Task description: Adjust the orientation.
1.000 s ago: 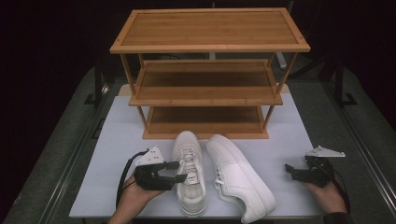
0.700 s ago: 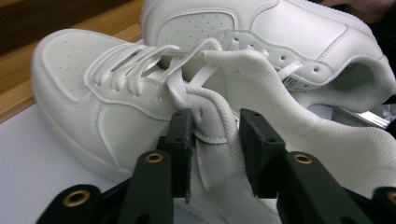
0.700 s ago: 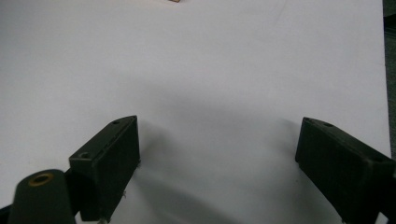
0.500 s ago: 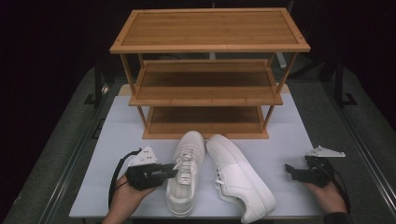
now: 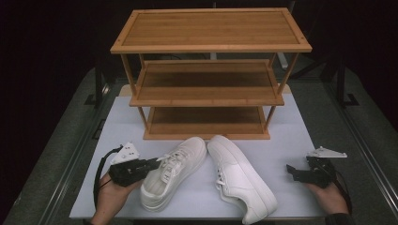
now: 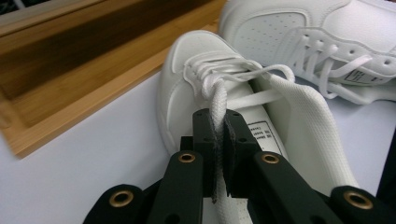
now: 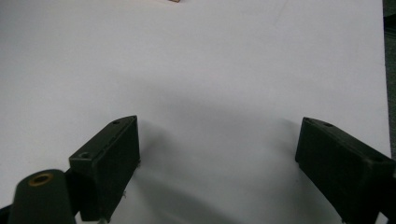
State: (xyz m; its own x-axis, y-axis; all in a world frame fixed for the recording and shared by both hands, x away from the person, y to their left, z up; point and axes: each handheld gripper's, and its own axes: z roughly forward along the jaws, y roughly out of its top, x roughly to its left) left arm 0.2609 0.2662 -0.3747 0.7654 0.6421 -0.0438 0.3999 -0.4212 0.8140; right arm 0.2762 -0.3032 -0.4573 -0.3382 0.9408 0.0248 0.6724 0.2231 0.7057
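Observation:
Two white sneakers lie on the white mat in front of a wooden rack. The left shoe (image 5: 174, 172) points its toe up and to the right, towards the rack. My left gripper (image 5: 152, 165) has just been closing and is now shut on the side wall of that shoe's opening. In the left gripper view the jaws (image 6: 218, 126) pinch the white edge below the laces of the left shoe (image 6: 187, 70). The right shoe (image 5: 240, 183) lies beside it, untouched. My right gripper (image 5: 290, 171) rests open at the mat's right side, nothing between its jaws (image 7: 219, 135).
The three-shelf wooden rack (image 5: 209, 89) stands at the back of the white mat (image 5: 291, 140), its shelves bare. The bottom shelf's front edge (image 6: 93, 107) lies close behind the shoes' toes. The second shoe (image 6: 336, 37) is just right of the held one.
My left gripper closed on the left shoe and drew its heel to the left, so the shoe swung from straight to angled. The right gripper and right shoe stayed put.

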